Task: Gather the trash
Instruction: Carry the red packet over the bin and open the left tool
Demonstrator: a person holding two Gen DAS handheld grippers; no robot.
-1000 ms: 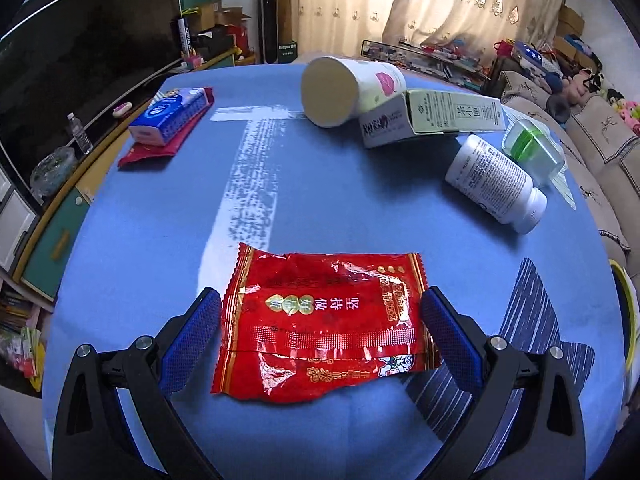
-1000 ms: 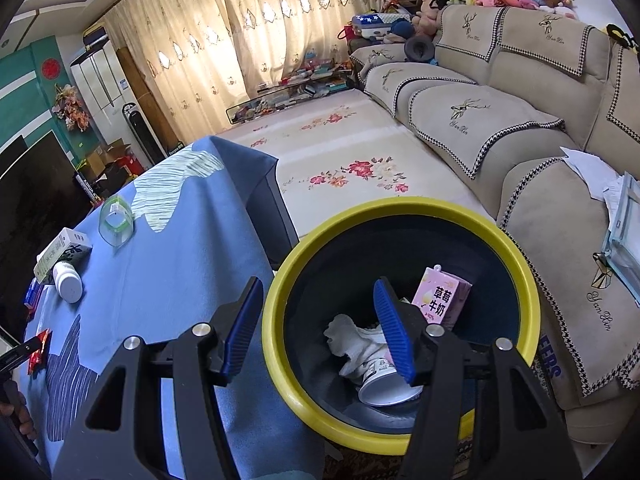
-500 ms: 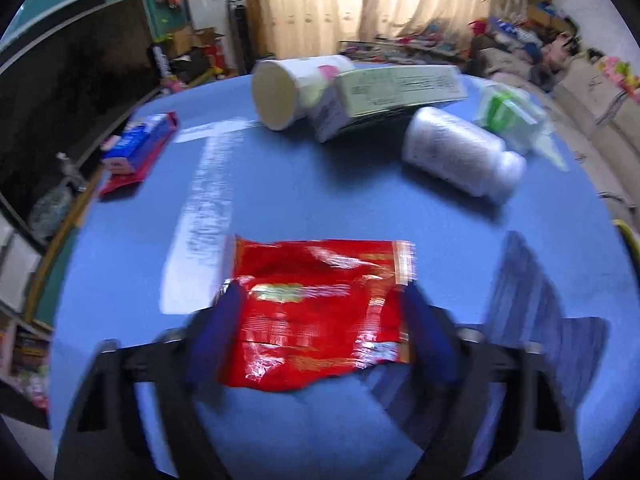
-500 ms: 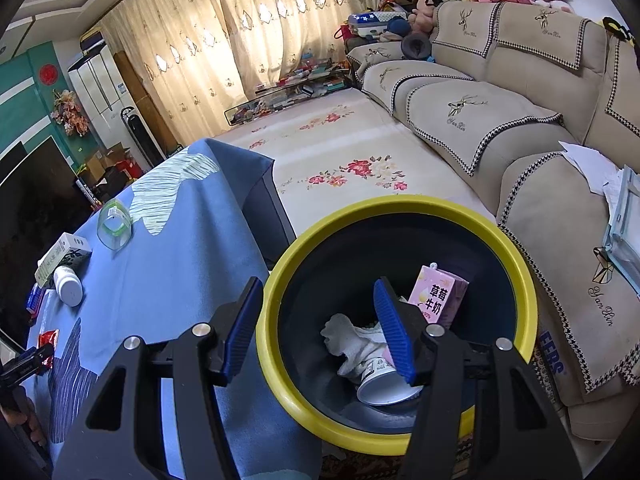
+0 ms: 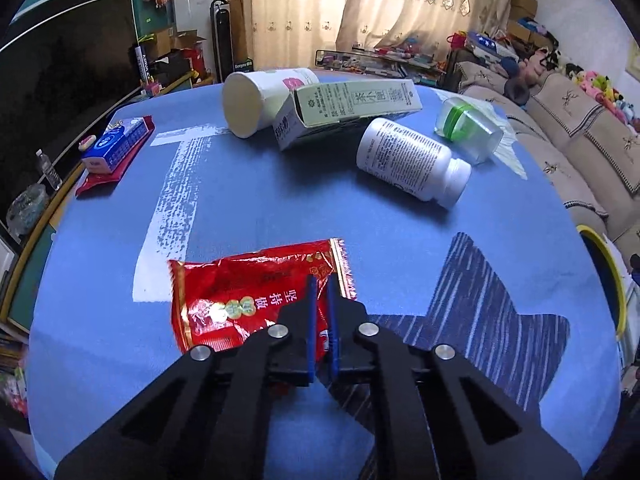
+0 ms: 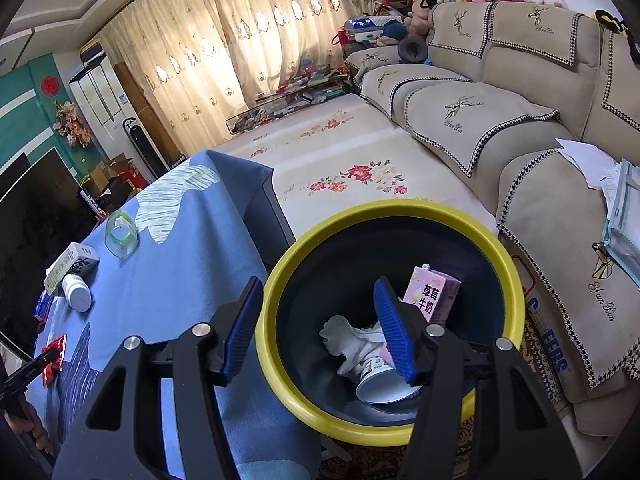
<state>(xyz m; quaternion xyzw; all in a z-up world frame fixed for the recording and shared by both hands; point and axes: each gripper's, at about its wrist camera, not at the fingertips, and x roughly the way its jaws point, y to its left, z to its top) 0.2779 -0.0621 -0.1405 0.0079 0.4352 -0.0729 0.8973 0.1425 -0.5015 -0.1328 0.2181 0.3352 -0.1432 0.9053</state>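
Now that the left tongs (image 5: pixel 320 292), wide apart a second ago, are pinching shut on the right end of the crinkly red foil snack wrapper (image 5: pixel 248 300), that piece is becoming ready to lift from the blue-clothed tabletop (image 5: pixel 260 208) toward the yellow-rimmed dark bin (image 6: pixel 400 428). The left hand is angling steeply downward. The right tongs (image 6: pixel 320 328) are hovering half-open and empty over the bin, just beside the tabletop's edge.

On your worktop (image 5: pixel 248 200): one red wrapper (image 5: pixel 240 300), one paper cup (image 5: pixel 256 100), one carton (image 5: pixel 344 108), one white bottle (image 5: pixel 408 160), one clear container (image 5: pixel 464 128), one blue pack (image 5: pixel 116 144). In your bin (image 6: pixel 400 212): one pink milk carton (image 6: pixel 434 292), one cup (image 6: pixel 380 384), one tissue wad (image 6: pixel 344 336).
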